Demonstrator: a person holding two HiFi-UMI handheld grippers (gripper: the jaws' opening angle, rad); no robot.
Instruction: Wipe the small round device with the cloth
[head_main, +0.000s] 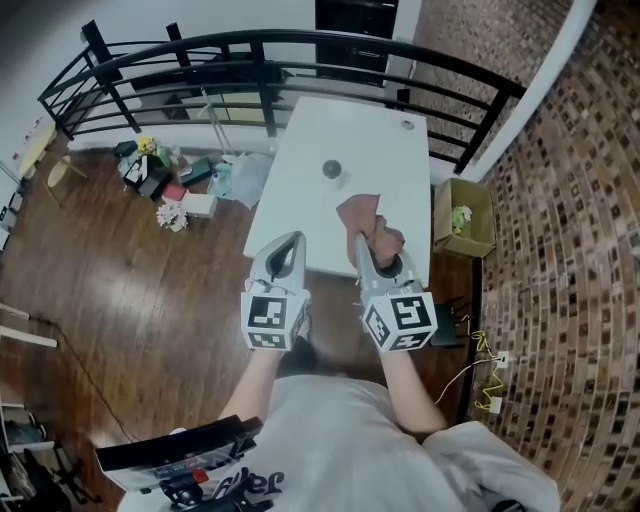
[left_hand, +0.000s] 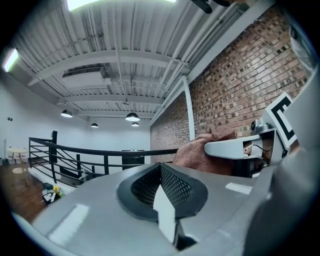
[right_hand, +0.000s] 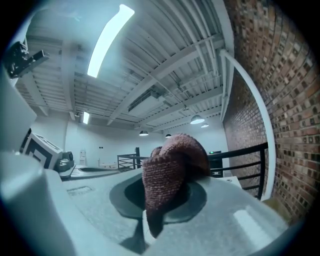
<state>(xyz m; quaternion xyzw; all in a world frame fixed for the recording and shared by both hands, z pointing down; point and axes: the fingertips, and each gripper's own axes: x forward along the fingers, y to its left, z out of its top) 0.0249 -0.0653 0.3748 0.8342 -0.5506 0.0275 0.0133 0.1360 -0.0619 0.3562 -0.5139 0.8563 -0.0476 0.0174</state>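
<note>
The small round device (head_main: 331, 170), dark and grey, stands on the white table (head_main: 300, 205), a little beyond both grippers. My right gripper (head_main: 372, 248) is shut on a reddish-brown cloth (head_main: 358, 213), which bunches up over its jaws at the table's near edge. The cloth (right_hand: 169, 167) fills the middle of the right gripper view and hides the jaw tips. My left gripper (head_main: 284, 250) is shut and holds nothing; its jaws meet in the left gripper view (left_hand: 161, 176). That view also shows the cloth (left_hand: 199, 151) to the right.
A black railing (head_main: 250, 55) curves round behind the table. A cardboard box (head_main: 462, 215) stands right of the table by the brick wall (head_main: 570, 200). Bags and flowers (head_main: 165, 185) lie on the wooden floor at the left. A small knob-like object (head_main: 407, 125) sits at the table's far right.
</note>
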